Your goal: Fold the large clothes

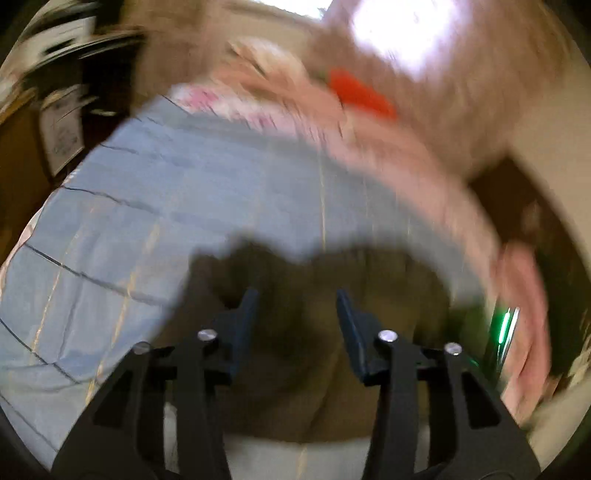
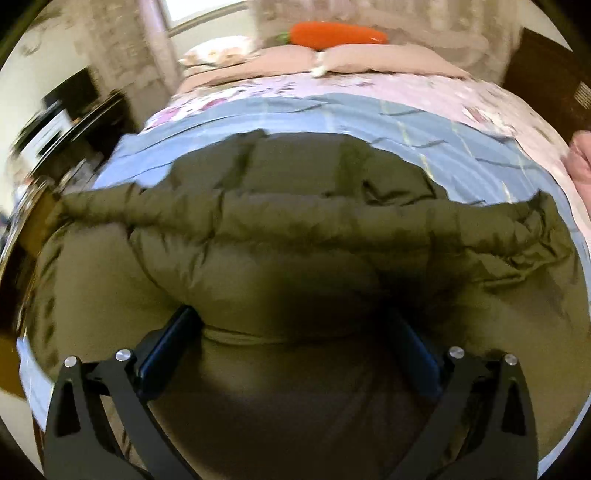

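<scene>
An olive-green puffer jacket (image 2: 295, 236) lies spread on a blue checked bed sheet (image 2: 443, 147), sleeves out to both sides. My right gripper (image 2: 295, 325) is open wide, its fingers (image 2: 173, 332) pressed against the jacket's bulging fabric; the right fingertip is hidden in shadow. In the blurred left wrist view the jacket (image 1: 314, 332) fills the lower middle, and my left gripper (image 1: 297, 295) is open and empty just above it, with the blue sheet (image 1: 147, 206) to the left.
An orange carrot-shaped cushion (image 2: 338, 35) and beige pillows (image 2: 369, 59) lie at the head of the bed. A pink floral quilt (image 2: 406, 88) lies beyond the sheet. Dark furniture (image 2: 74, 110) stands left of the bed. A green light (image 1: 504, 321) glows at the right.
</scene>
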{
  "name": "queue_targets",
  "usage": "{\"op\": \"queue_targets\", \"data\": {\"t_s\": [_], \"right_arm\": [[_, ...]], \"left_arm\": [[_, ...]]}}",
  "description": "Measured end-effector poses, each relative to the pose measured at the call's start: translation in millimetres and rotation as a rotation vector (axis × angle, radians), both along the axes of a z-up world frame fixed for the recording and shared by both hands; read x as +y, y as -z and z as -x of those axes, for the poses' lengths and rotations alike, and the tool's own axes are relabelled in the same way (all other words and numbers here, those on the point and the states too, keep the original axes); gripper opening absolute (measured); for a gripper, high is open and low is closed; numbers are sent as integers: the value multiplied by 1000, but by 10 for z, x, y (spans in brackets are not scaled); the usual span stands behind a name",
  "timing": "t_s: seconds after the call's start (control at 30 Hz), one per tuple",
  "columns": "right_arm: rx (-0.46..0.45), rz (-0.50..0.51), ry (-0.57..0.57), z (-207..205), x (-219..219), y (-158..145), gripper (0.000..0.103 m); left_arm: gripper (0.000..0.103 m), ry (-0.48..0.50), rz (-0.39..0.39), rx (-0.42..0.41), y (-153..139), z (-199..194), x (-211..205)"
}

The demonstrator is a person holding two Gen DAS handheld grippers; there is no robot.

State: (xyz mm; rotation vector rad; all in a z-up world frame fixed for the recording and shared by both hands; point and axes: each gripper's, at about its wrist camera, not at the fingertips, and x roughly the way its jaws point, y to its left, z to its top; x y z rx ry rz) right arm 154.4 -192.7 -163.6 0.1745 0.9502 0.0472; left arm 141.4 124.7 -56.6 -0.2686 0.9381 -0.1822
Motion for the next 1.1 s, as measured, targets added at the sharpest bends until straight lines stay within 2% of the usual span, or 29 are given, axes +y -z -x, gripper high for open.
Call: {"op": "queue_targets", "data": {"t_s": [0.07,0.13,0.17,0.2,0.27,0.3,0.37,0.4,0.47,0.53,0.6,0.67,0.7,0.77,0.83,0.9,0.97,1.03,1.1], "right_arm": [[3,1,39,-9,-66,-9,102],[7,-2,63,-13,-94,19,102],[14,-9,69,-16,-90,18,102],[30,-19,78,-12,-80,-10,102],[45,-71,94,46,-11,-190,101],[14,-146,57,107,73,-381,101],[-65,-184,-71,219,392,-777,101],[-108,-140,-156,257,668,-988,101],[-135,-49,-290,293,1171,-1187,101],[-121,88,-423,240,1811,-1201,101],[-74,302,-518,115,2451,-1000,101],[-18,475,-560,-26,2851,-749,101],[-6,560,-563,-116,3012,-613,101],[-7,650,-520,-323,3137,-431,101],[46,591,-451,-611,3054,-269,101],[92,433,-331,-953,2827,-187,101],[63,351,-212,-1130,2631,-233,100],[-7,252,-99,-1220,2352,-363,96],[-19,65,-56,-1231,2049,-484,96]], "left_arm": [[36,64,-91,102,326,17,-208],[28,55,-93,209,643,-38,-169],[26,24,-74,259,807,-80,-79],[19,-8,-47,291,911,-115,30],[11,-66,43,322,995,-164,242],[11,-117,127,329,1001,-169,413],[11,-176,185,319,953,-167,610],[11,-184,176,311,932,-168,647],[11,-189,160,316,940,-165,656],[11,-187,153,339,982,-142,637],[11,-180,134,338,993,-123,598],[11,-180,127,334,1016,-171,602],[11,-182,123,335,1032,-191,626],[11,-183,140,339,1085,-205,666],[11,-180,150,342,1085,-143,714],[11,-177,136,340,1097,-140,737],[11,-169,123,341,1118,-147,740],[11,-169,113,356,1159,-155,742],[11,-166,107,359,1177,-158,737]]}}
